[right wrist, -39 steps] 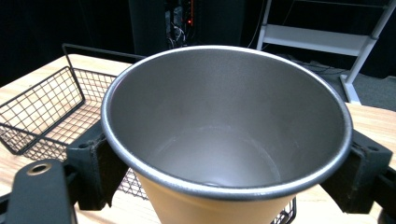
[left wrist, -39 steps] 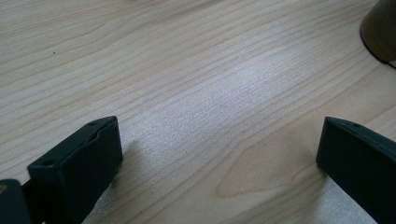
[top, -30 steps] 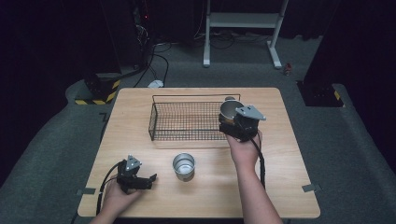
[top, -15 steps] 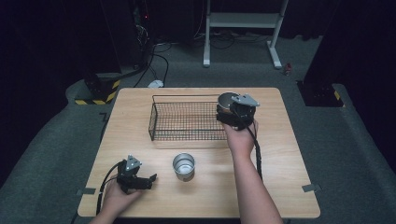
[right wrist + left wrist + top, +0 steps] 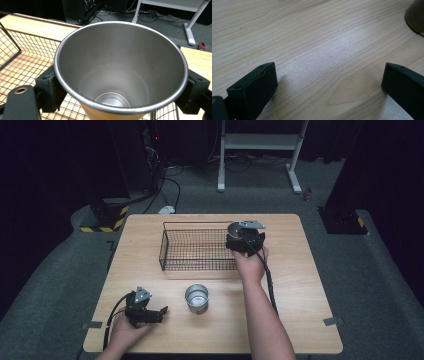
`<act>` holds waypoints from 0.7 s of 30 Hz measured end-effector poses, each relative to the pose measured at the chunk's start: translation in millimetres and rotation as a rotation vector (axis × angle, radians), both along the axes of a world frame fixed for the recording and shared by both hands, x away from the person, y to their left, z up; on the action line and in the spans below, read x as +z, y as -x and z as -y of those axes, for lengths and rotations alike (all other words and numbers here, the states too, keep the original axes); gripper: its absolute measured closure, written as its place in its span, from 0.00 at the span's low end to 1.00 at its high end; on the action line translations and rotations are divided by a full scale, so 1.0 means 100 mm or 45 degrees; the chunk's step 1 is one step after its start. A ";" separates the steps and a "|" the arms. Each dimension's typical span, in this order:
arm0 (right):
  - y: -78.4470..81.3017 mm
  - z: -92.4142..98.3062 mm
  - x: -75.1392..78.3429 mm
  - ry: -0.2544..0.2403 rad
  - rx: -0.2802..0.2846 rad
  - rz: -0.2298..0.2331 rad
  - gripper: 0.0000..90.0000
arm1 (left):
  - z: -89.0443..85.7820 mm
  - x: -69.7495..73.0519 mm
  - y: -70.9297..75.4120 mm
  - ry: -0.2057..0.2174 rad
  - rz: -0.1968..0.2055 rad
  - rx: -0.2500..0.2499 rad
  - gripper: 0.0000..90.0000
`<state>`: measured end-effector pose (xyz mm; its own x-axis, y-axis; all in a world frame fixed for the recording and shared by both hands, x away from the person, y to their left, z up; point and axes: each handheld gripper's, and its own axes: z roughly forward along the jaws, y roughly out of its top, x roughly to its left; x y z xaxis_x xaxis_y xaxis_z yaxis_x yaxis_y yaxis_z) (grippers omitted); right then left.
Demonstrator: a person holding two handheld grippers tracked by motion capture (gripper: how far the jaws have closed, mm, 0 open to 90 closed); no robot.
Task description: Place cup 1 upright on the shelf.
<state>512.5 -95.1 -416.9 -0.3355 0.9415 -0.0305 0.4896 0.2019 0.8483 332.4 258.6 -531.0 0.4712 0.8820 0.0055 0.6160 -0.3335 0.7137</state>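
Between the jaws of the right gripper (image 5: 239, 241), a steel cup (image 5: 121, 72) sat clamped upright, mouth up, over the right end of the wire basket (image 5: 197, 249) (likely for lowering inside). Well apart, the left gripper (image 5: 151, 312) rested gaping on the table (image 5: 300, 290), beside a second cup (image 5: 196, 298).

Right tool (image 5: 120, 100) clamped on a steel cup (image 5: 120, 72), one black jaw pressed against each side just under the rim. Cup upright, mouth open toward the camera, inside bare. Wire basket (image 5: 22, 62) beneath and to the left, mesh floor over the wooden table (image 5: 197, 56). Beyond, grey floor, cables, a white stand leg (image 5: 188, 30).
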 end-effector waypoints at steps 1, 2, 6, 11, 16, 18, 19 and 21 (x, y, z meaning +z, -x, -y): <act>-0.01 0.00 -0.01 0.004 0.000 -0.008 0.15 | 0.00 0.00 0.00 0.000 0.000 0.000 0.01; -0.02 -0.01 -0.03 0.002 -0.006 -0.016 0.15 | 0.00 0.00 0.00 -0.001 0.000 0.000 0.01; -0.04 -0.03 -0.07 0.023 -0.004 -0.024 0.15 | 0.00 0.00 0.00 0.000 0.000 0.000 0.01; -0.06 -0.06 -0.10 0.035 -0.003 -0.041 0.15 | 0.00 0.00 0.00 -0.001 0.000 0.000 0.01; -0.08 -0.10 -0.18 0.064 0.007 -0.066 0.15 | 0.00 0.00 0.00 -0.002 -0.001 0.000 0.01; -0.09 -0.13 -0.20 0.060 0.009 -0.078 0.15 | 0.00 0.00 0.00 -0.002 0.000 0.000 0.01; -0.09 -0.14 -0.21 0.063 0.008 -0.085 0.15 | 0.00 0.00 0.00 -0.005 0.000 -0.002 0.01; -0.11 -0.16 -0.23 0.070 0.018 -0.094 0.15 | 0.00 0.00 0.00 -0.004 0.000 -0.002 0.01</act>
